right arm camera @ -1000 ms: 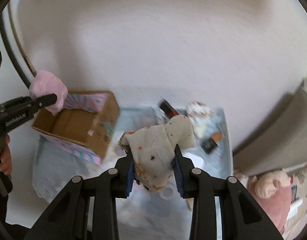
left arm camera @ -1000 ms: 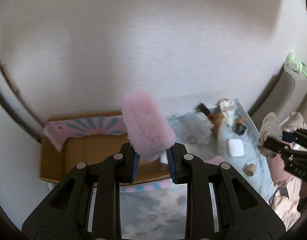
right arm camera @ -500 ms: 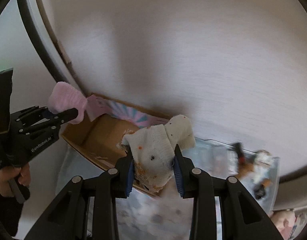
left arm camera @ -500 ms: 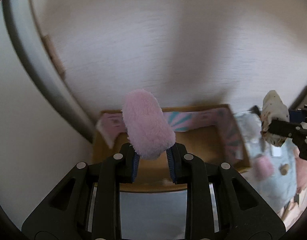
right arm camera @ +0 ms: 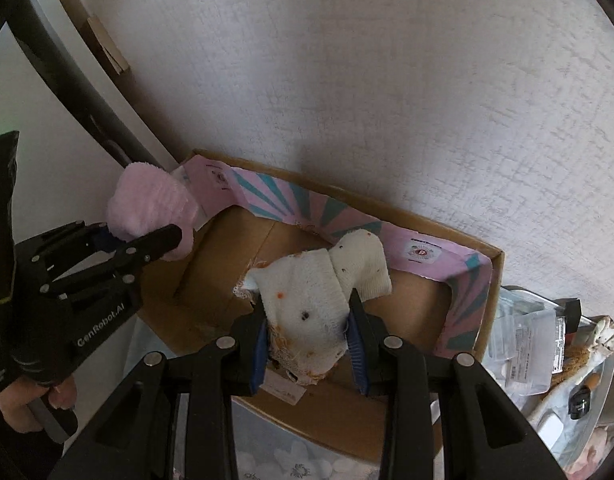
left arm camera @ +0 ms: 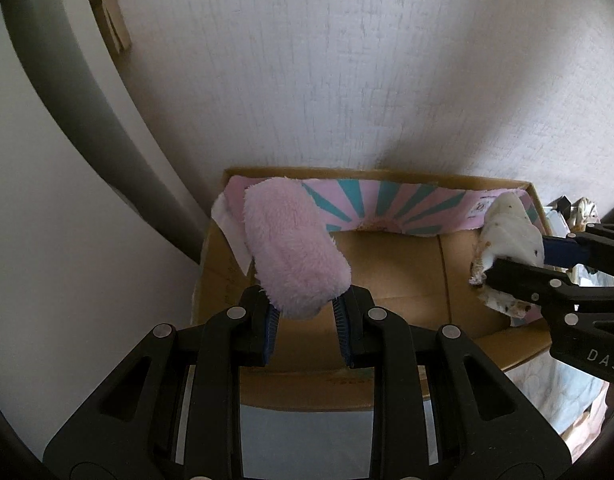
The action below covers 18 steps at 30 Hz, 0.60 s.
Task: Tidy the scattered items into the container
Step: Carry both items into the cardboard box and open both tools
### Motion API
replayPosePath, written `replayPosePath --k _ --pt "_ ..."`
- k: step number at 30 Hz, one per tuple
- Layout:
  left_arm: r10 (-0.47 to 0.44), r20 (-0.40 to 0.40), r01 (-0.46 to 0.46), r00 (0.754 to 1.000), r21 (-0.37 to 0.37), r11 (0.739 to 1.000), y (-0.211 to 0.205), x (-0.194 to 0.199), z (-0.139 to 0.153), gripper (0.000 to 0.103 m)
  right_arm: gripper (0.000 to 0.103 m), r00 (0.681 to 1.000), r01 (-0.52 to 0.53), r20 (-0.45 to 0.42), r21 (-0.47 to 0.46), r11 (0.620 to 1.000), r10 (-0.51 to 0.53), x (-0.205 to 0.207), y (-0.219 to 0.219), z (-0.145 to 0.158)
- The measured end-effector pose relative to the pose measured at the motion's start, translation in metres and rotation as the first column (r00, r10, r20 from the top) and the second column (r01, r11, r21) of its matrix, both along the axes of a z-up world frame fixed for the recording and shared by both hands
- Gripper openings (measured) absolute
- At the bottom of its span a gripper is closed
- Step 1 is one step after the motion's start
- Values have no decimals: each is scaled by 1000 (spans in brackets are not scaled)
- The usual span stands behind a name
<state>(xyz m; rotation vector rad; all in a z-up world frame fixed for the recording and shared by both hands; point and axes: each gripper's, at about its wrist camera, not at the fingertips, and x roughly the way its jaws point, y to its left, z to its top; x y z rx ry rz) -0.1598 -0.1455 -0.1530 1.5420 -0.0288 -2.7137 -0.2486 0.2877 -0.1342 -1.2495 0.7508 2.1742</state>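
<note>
**A:** ok so where's everything sitting? Both grippers look loaded.

**B:** Yep. The left gripper (left arm camera: 305, 318) is clamped on a fluffy pink sock (left arm camera: 293, 246), pinched at its lower end. The long axis runs up and away from the fingers, leaning a bit left, with the rounded end up by the far-left corner of the cardboard box (left arm camera: 387, 384). It hangs over the left part of the open box, not touching the bottom as far as I can see.

**A:** and the other one?

**B:** The right gripper (right arm camera: 307, 344) is squeezing a white speckled sock (right arm camera: 319, 292) with orange and dark flecks and a frayed edge. It's bunched up, and the free end bends off to the right. It's held above the middle of the box.

**A:** any writing?

**B:** The left tool's body says "GenRobot.AI" in the right wrist view. The right one shows "DAS" before the frame cuts it off. The box has a pink flap (right arm camera: 283, 204) with teal rays and small round stickers, too tiny to read. There's a clear plastic packet (right arm camera: 535, 352) with a printed label to the right of the box, also unreadable.

**A:** box is against the wall?

**B:** Yeah, right up against a white textured wall (left arm camera: 347, 80).
</note>
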Motion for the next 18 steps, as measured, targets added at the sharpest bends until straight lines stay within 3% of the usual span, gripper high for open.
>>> replayPosePath --k 3,5,7,8,9,12,18 --pt "-12 6 12 1000 5 1000 -1 0 -4 22 33 1000 12 11 -3 1000 -12 -5 0 -1" --pt "-14 0 14 1000 10 1000 1 -1 -4 26 40 999 15 33 -23 1000 -14 -5 2 -4" --pt "-4 5 4 1000 16 1000 3 -3 -4 51 51 999 18 44 -32 999 -16 -5 4 -8" --pt "-4 9 4 1000 17 1000 4 -4 -4 86 55 999 25 44 -39 999 -23 -2 7 -8" --pt "14 5 -14 1000 -11 1000 4 -4 -4 97 61 998 36 44 -48 998 -34 1 9 -9" --pt "7 -8 -7 1000 2 1000 1 -4 -4 99 65 997 76 24 -67 995 -75 17 14 -6" --pt "10 -14 -10 1000 4 1000 5 -2 -3 99 65 997 63 54 -5 998 -63 26 7 1"
